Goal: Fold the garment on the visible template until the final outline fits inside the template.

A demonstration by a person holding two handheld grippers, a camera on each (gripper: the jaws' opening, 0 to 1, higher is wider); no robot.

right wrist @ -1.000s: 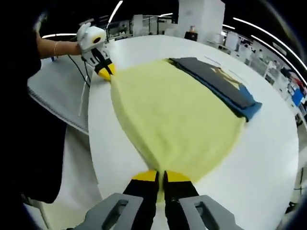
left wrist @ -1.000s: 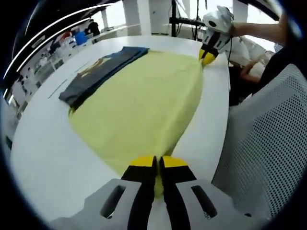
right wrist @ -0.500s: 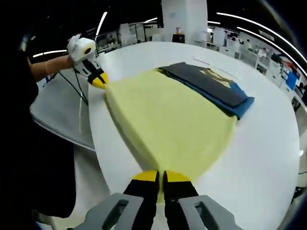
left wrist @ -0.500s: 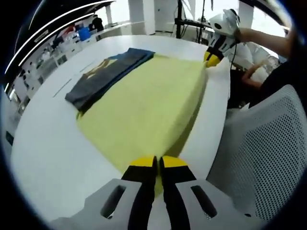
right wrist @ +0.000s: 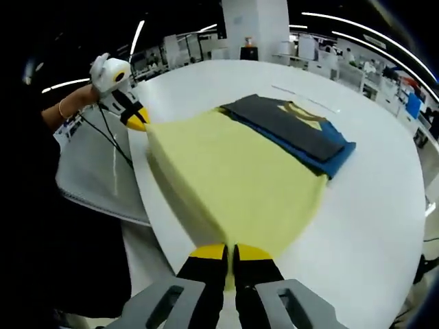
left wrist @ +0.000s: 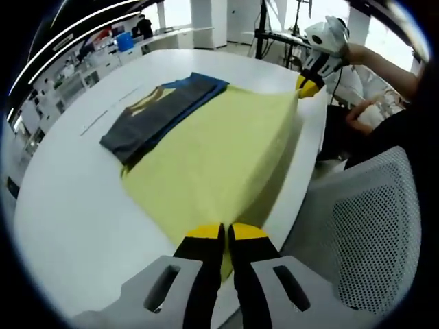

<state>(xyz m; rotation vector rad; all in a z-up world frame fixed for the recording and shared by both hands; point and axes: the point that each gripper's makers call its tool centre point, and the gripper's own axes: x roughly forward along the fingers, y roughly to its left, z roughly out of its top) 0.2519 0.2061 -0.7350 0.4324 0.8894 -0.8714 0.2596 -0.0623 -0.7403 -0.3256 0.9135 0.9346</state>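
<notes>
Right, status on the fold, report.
Left tongs shut on yellow garment, right tongs likewise. Near edge lifted off white table, held taut between them. Folded dark blue garment lies along far edge, touching.

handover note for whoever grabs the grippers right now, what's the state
Left gripper: shut on the near corner of the yellow garment.
Right gripper: shut on the other near corner.
The near edge is raised off the white table; the far edge lies on it, against the folded dark blue garment.
Done: both corners gripped and raised.
Left: carry the near edge over to fold, then check the outline against the template, which I can't make out.
</notes>
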